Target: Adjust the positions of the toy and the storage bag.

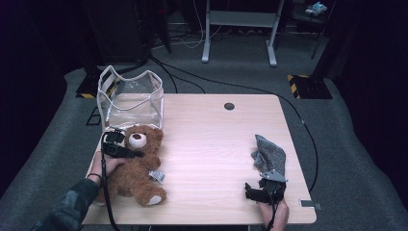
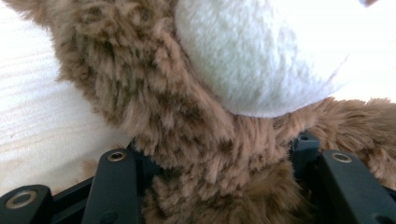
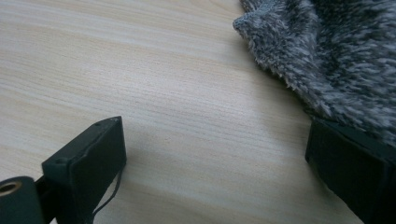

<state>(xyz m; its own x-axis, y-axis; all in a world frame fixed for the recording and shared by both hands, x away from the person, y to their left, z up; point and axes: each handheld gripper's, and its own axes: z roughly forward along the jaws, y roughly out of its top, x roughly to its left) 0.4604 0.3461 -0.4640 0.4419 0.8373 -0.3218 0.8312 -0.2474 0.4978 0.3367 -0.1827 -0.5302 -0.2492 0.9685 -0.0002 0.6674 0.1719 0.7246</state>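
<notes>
A brown teddy bear (image 1: pixel 139 171) with a white muzzle lies on its back at the left of the wooden table (image 1: pixel 216 139). My left gripper (image 1: pixel 132 153) comes in from the left across its neck. In the left gripper view the bear's fur (image 2: pixel 187 116) fills the gap between both black jaws, just under the white muzzle, and my left gripper (image 2: pixel 210 149) is shut on it. At the right front, my right gripper (image 1: pixel 262 183) rests low on the table. My right gripper (image 3: pixel 217 135) stands open on bare wood. A fuzzy grey cloth (image 1: pixel 270 154) (image 3: pixel 336 56) lies just beyond it, overlapping the right-hand jaw.
A clear plastic bag (image 1: pixel 130 98) with white trim stands open at the table's back left corner, right behind the bear's head. A round cable hole (image 1: pixel 229 106) sits near the back edge. Cables cross the carpet beyond the table.
</notes>
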